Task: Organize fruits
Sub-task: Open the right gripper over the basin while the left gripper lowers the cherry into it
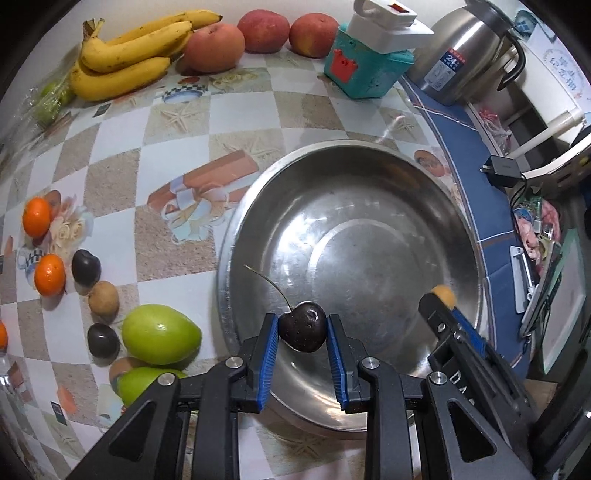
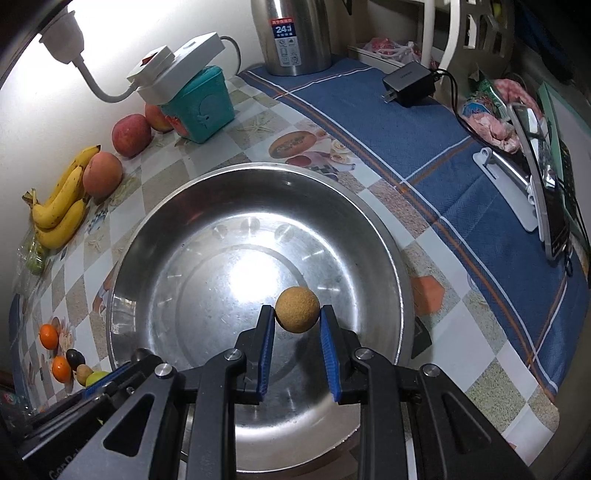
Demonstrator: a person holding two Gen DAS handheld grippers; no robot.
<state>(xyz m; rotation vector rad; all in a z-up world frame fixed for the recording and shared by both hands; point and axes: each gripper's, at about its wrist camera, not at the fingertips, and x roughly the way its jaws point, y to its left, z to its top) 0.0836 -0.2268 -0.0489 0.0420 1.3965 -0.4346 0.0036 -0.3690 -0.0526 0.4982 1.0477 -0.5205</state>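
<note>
**Over the steel basin: a cherry in one gripper, a tan fruit in the other**

Above the near rim of the steel basin, at about 6 o'clock in the left wrist view, the left gripper pinches a dark cherry between its blue pads, the thin stem curving up toward 11 o'clock. The basin's floor shows bare beneath it.

At 4 o'clock in the same view the right gripper reaches in over the basin with a small round tan fruit at its tip. From the right wrist view that gripper is closed on the rough tan fruit, held over the basin slightly toward 5 o'clock of its centre.

On the checked tablecloth, loose fruit lies outside the basin. At 9 o'clock sit two oranges, with a dark plum and a brown kiwi-like fruit just beside them. Toward 8 o'clock lie a second dark plum and two green mangoes, touching each other. At 11 o'clock a bunch of bananas rests against a peach, and two red apples follow toward 12 o'clock. A teal box carrying a white power strip stands at 1 o'clock, with a steel kettle beyond it on a blue cloth.
</note>
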